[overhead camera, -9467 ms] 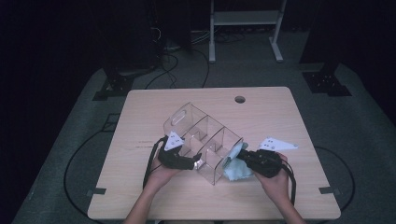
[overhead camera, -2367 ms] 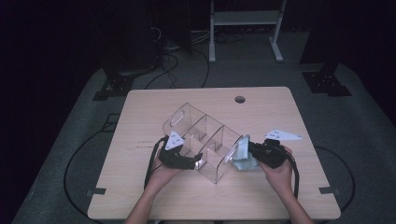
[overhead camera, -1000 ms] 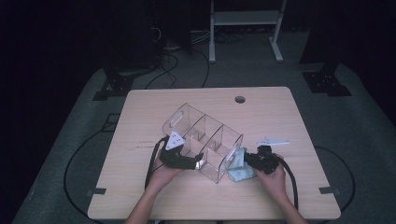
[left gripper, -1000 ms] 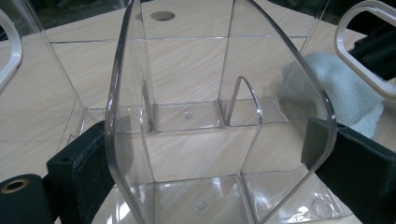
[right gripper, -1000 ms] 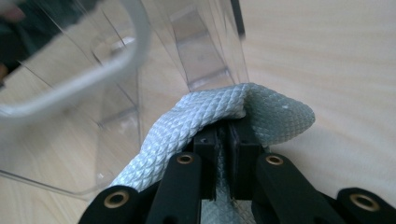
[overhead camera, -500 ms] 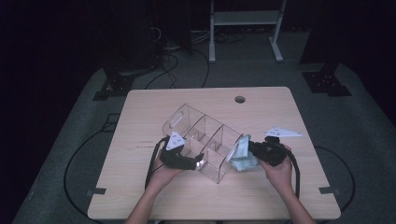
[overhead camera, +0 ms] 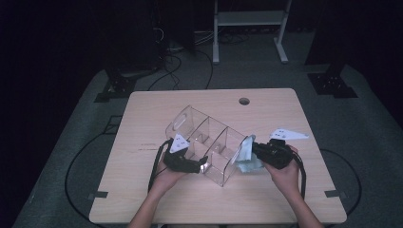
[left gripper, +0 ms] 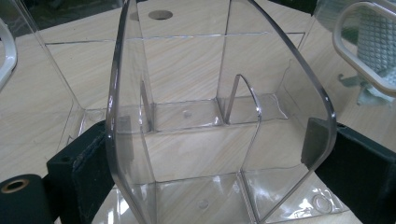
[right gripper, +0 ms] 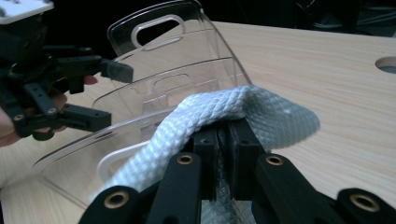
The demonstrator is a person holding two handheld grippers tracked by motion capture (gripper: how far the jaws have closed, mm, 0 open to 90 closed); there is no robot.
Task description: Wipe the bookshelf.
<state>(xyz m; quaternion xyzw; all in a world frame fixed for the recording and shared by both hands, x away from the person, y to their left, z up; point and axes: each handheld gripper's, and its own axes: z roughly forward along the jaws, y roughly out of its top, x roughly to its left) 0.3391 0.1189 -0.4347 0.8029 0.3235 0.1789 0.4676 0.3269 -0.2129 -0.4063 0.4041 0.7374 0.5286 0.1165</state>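
The right tongs pinch the cloth against the organizer (left tongs clamp its wall).

Glossy clear plastic organizer, woven textured cloth, matt wood table.

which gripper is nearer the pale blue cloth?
Right. The right gripper is shut on the cloth itself. The left gripper grips the clear organizer at its near wall, across the organizer from the cloth.
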